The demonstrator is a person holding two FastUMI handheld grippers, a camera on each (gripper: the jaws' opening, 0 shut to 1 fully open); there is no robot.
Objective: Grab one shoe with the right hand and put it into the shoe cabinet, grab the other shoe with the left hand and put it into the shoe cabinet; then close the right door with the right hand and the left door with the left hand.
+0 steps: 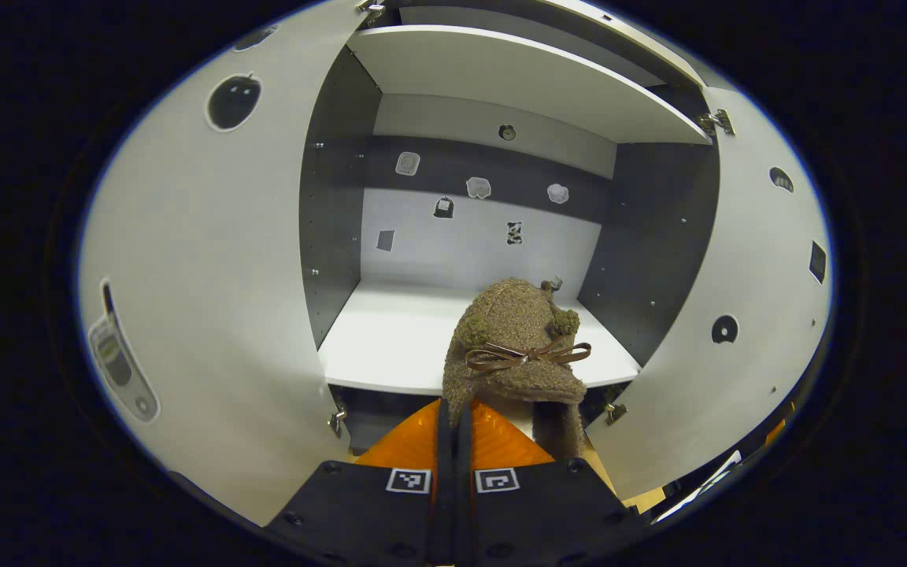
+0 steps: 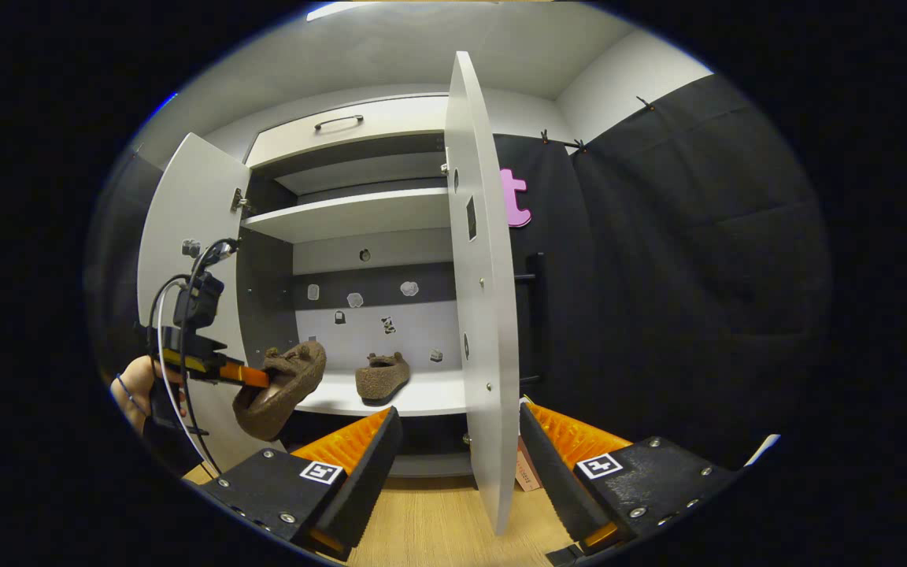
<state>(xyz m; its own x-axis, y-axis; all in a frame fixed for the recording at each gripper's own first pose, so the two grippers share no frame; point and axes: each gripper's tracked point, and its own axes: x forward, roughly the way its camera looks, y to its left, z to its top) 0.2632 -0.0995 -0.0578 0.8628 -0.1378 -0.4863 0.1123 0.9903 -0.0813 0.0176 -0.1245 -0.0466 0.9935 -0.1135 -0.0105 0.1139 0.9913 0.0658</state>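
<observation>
A: Two fuzzy brown slippers. One slipper (image 2: 382, 376) sits on the lower shelf (image 2: 422, 398) of the shoe cabinet (image 2: 343, 213), toward its right side, sole down. The other slipper (image 1: 516, 346) is off the shelf, in the left gripper (image 1: 453, 425).

B: How is it held?

A: In the left gripper view the two fingers are closed almost together on the slipper's rim, and the slipper, with a thin brown bow (image 1: 524, 354) across its top, rises just in front of the shelf's front edge (image 1: 390, 384). In the right gripper view that gripper (image 2: 253, 376) comes in from the left with a hand (image 2: 135, 394) behind it, and the held slipper (image 2: 280, 390) hangs tilted, sole facing down and toward the camera, just left of the shelf's front corner.

B: And the right gripper?

A: The right gripper (image 2: 457, 441) is spread wide and holds nothing. The edge of the right door (image 2: 485, 315) stands between its two fingers; I cannot tell whether either finger touches it.

B: The doors?

A: Both open. The left door (image 1: 209, 276) swings out wide, with dark stickers on its inner face; the right door stands nearly edge-on to the right gripper view. Small stickers dot the cabinet's back panel (image 1: 461, 244), and a wooden floor (image 2: 438, 528) lies below.
</observation>
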